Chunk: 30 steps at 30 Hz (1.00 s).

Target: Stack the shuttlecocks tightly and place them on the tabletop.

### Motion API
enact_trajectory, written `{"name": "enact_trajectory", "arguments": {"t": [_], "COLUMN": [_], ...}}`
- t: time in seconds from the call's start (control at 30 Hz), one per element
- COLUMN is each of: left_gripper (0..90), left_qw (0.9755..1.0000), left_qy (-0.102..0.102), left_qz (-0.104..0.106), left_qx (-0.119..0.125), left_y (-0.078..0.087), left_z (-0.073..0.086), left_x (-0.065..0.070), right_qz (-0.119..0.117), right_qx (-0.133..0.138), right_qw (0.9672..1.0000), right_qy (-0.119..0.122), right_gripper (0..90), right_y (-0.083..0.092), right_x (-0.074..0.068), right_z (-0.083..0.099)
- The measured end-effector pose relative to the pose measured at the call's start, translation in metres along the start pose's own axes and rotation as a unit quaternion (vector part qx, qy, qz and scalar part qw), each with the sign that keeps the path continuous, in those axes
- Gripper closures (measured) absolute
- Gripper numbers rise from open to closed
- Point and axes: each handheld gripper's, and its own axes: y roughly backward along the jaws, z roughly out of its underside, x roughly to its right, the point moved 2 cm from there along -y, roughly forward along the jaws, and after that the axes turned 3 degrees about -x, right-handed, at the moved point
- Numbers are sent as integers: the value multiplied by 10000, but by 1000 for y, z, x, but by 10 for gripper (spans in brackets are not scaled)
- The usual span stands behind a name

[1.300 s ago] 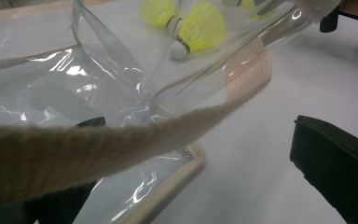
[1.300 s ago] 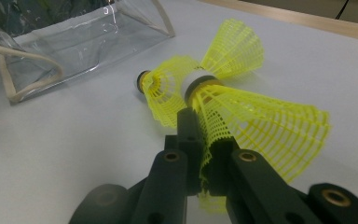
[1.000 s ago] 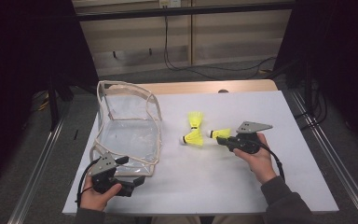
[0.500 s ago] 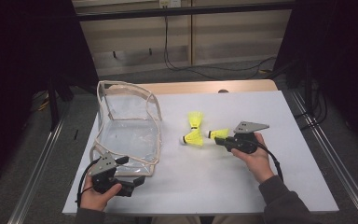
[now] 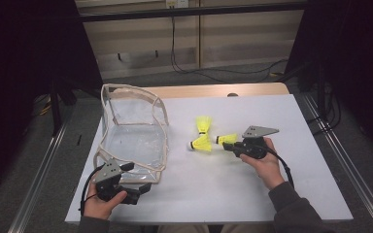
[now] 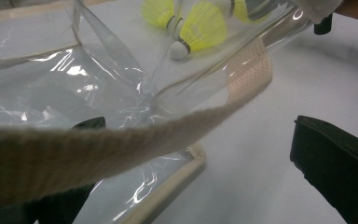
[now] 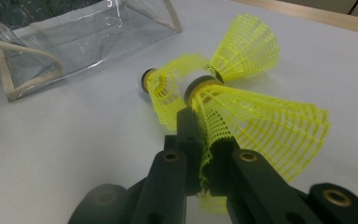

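Observation:
A clear plastic bag [image 5: 131, 131] with beige trim lies open on the white table [image 5: 291, 121]. My left gripper [image 5: 143, 190] rests at the bag's near corner. Its jaws stand wide apart, with the beige strap [image 6: 121, 144] and the plastic wall [image 6: 74, 84] of the bag crossing between them; the left jaw sits behind the plastic. My right gripper [image 5: 228, 144] is shut on the mesh skirt of a yellow shuttlecock [image 7: 261, 126]. Two more yellow shuttlecocks [image 5: 204, 124] [image 5: 201, 143] lie just left of it, touching each other near their cork ends.
The table's wooden far edge [image 5: 213, 91] runs behind the bag. Metal rails [image 5: 335, 150] flank the table on both sides. Bare white surface stretches between the two hands and to the right of the shuttlecocks.

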Motion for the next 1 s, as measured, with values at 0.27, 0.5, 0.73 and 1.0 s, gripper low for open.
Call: {"name": "enact_trajectory", "arguments": {"t": [0.27,0.5,0.73,1.0], "left_gripper": [44,44,44,44], "left_qw": [10000,10000,10000,10000], "left_qy": [0,-4,-5,-5], "left_qz": [-2,0,2,-2], "left_qx": [15,1,0,3], "left_y": [0,0,0,0], "left_z": [0,0,0,0], "left_x": [0,0,0,0], "right_qz": [-15,-22,-37,-63], "right_qx": [19,-23,-38,-42], "right_qw": [10000,10000,10000,10000], "right_qy": [9,45,42,55], "right_gripper": [875,875,875,875], "right_y": [-2,-5,-8,-10], "right_x": [0,-1,-2,-3], "right_z": [-3,-4,-4,-5]}}
